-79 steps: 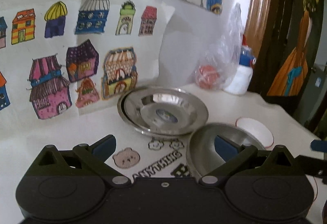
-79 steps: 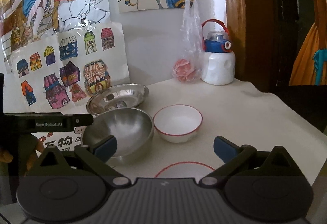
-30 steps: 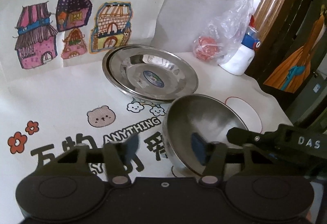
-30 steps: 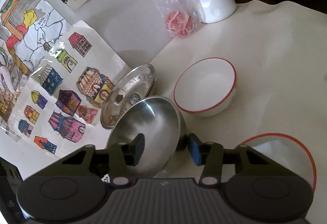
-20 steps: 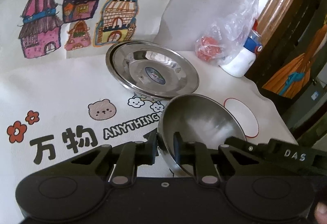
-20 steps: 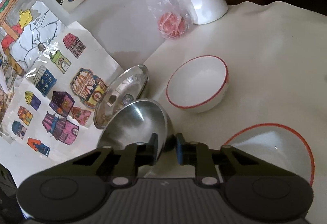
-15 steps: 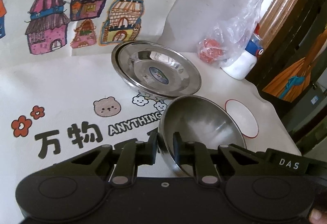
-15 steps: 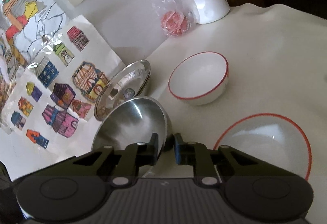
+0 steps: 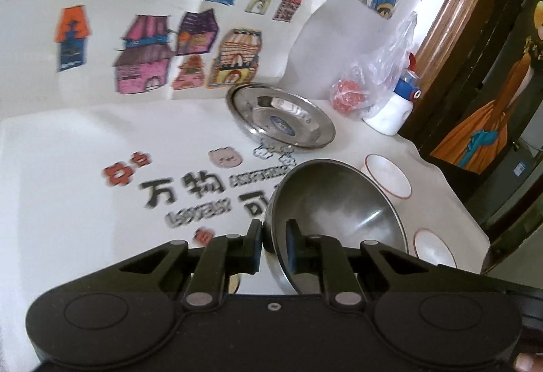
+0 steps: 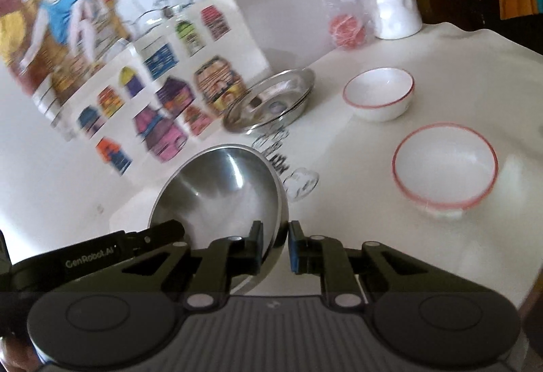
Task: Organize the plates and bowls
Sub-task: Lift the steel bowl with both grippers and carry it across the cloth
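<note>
Both grippers clamp one round steel bowl (image 9: 334,202)

The left gripper (image 9: 273,236) pinches its left rim, the right gripper (image 10: 275,241) its right rim, above the white printed tablecloth (image 9: 68,185), near the shallow steel plate (image 9: 280,121)

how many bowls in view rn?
3. A steel bowl is held at its rim by both the left gripper and right gripper. Two red-rimmed white bowls sit on the table: near, far.

White table (image 10: 390,219) w/ steel plates (image 9: 281,121), 2 red-rimmed bowls (image 10: 444,168), bottle (image 10: 395,12), bag (image 10: 346,26).
</note>
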